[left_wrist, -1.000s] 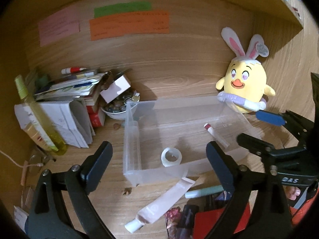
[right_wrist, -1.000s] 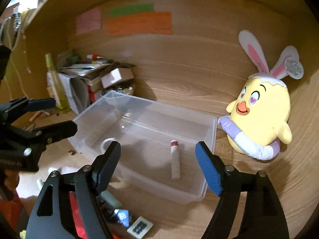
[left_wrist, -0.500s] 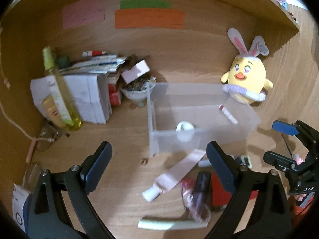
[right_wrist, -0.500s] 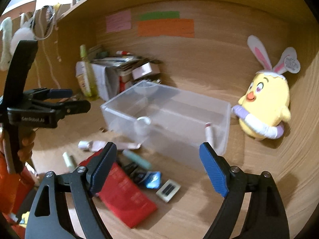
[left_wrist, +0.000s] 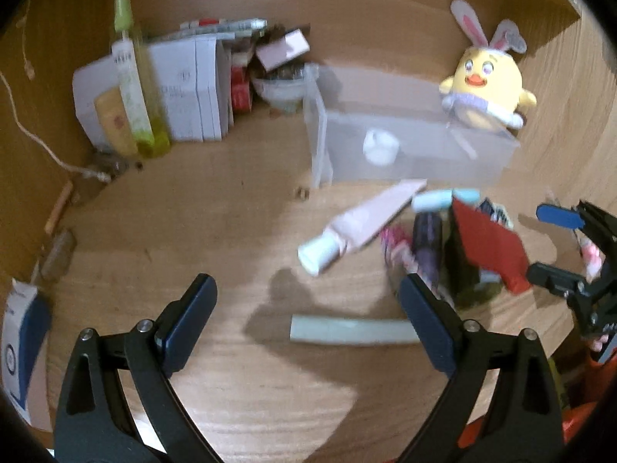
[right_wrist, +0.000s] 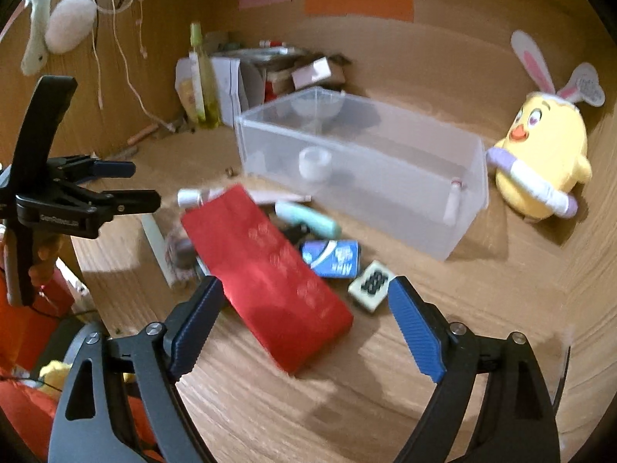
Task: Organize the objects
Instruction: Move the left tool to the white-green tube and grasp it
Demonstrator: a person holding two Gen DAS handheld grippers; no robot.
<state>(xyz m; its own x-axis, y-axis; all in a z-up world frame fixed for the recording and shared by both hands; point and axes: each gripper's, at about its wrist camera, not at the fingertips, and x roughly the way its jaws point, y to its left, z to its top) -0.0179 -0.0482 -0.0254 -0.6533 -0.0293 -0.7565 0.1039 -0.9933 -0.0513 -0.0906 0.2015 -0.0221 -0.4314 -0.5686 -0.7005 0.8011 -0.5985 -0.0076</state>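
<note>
**Red packet front and centre as both grippers hang over the clutter**

Red is what jumps out on the right wrist view — a flat red packet (right_wrist: 266,281) lying on top of the pile on the wooden tabletop (right_wrist: 385,405), right below the right gripper (right_wrist: 304,308), whose blue-padded jaws have just been opening and stand wide apart with nothing between them. That view also gives a blue-and-white pack (right_wrist: 331,258) and a pale tile (right_wrist: 372,285) just beside the packet, both barely readable from the other side. The clear bin (right_wrist: 362,169) sits behind, a white tape roll (right_wrist: 314,162) and a small tube (right_wrist: 451,202) inside, with the yellow plush chick (right_wrist: 540,162) just to its right.

Switch to the left wrist view — only here do you get the whole pale green stick (left_wrist: 347,330) lying alone between the open, empty jaws of the left gripper (left_wrist: 308,308), and the pink tube (left_wrist: 362,223) in full. Both grippers tilt downward toward the tabletop.
</note>
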